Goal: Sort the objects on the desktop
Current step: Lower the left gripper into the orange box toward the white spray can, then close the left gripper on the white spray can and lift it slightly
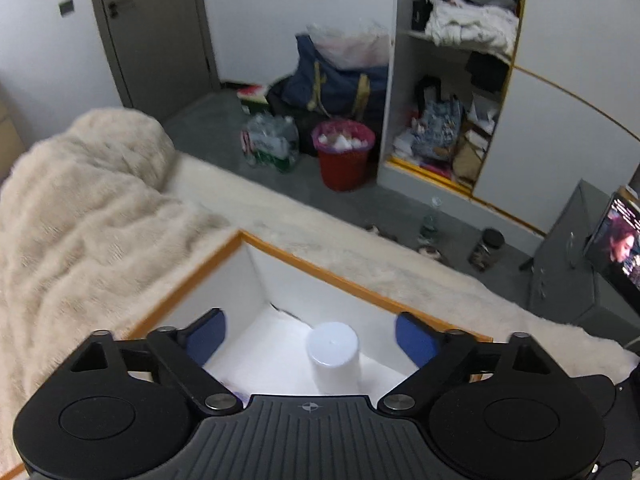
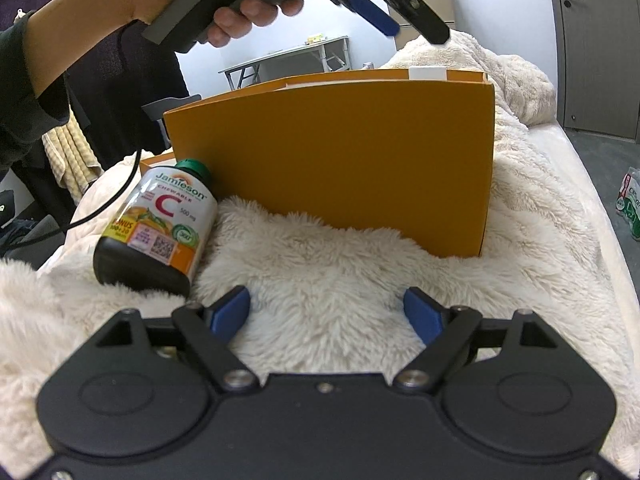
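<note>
- Lying tilted on the fluffy cream blanket (image 2: 340,264), cap resting against the box: brown Jamieson vitamin C bottle with green cap (image 2: 158,224).
- Hovering above the orange cardboard box with white interior (image 1: 280,280), jaws spread wide with nothing between: left gripper (image 1: 310,338).
- Standing upside down inside that box: white plastic cup (image 1: 334,356).
- Hanging low over the blanket, jaws apart and gripping nothing, near the bottle: right gripper (image 2: 326,314).

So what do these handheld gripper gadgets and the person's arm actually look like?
Each gripper, left gripper and right gripper, has a black ribbed body, round black side discs, silver pivot bolts and blue pads. The left one has a grey pistol handle and a trailing black cable. The sleeve is dark.
</note>
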Tool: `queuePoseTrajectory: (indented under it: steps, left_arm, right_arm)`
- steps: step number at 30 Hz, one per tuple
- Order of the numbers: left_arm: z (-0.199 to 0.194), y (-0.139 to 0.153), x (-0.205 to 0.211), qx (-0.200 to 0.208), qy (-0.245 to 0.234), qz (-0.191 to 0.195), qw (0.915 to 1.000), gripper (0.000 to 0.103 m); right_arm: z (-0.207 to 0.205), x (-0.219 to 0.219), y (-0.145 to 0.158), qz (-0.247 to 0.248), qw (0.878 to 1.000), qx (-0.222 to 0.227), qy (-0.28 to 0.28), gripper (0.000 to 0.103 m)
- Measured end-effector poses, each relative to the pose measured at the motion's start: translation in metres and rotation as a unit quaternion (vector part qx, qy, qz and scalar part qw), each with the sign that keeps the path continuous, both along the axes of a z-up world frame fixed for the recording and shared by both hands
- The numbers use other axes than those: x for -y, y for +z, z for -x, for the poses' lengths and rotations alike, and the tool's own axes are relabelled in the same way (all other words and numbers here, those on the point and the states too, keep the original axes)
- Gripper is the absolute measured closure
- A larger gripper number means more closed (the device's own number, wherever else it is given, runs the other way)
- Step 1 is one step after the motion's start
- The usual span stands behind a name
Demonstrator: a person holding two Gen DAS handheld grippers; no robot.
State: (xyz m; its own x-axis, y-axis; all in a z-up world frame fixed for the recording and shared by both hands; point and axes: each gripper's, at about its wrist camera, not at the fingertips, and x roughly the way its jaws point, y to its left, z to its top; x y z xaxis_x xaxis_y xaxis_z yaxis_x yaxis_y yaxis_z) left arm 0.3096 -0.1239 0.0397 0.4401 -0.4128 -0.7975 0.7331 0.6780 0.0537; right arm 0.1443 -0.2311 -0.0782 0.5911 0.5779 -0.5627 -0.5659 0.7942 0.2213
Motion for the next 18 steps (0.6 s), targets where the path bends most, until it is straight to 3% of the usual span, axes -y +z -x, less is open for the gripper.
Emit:
queuePoseTrajectory:
  steps: [1,3,5,11,18]
  left_arm:
    - [-0.001,-0.003,0.002,-0.003,-0.003,-0.004,1.0000,0.030]
    - [0.000,-0.011,0.009,-0.011,-0.014,-0.011,0.9998,0.048]
    - [0.001,-0.019,0.015,-0.019,-0.022,-0.018,0.9994,0.058]
    - [0.009,-0.024,0.020,0.013,-0.037,-0.051,0.9979,0.071]
    - [0.013,-0.024,0.016,0.030,-0.044,-0.048,0.9974,0.072]
  right_arm:
    - [0.000,0.000,0.000,0.000,1.000,0.000,0.000,0.020]
    - [-0.001,0.001,0.000,0.000,1.000,0.001,0.000,0.020]
    - [-0.001,0.002,0.000,-0.001,1.000,0.002,0.000,0.020]
    - [-0.004,0.006,-0.002,-0.003,1.000,0.001,0.001,0.020]
    - [-0.004,0.003,-0.003,-0.004,1.000,-0.001,0.002,0.019]
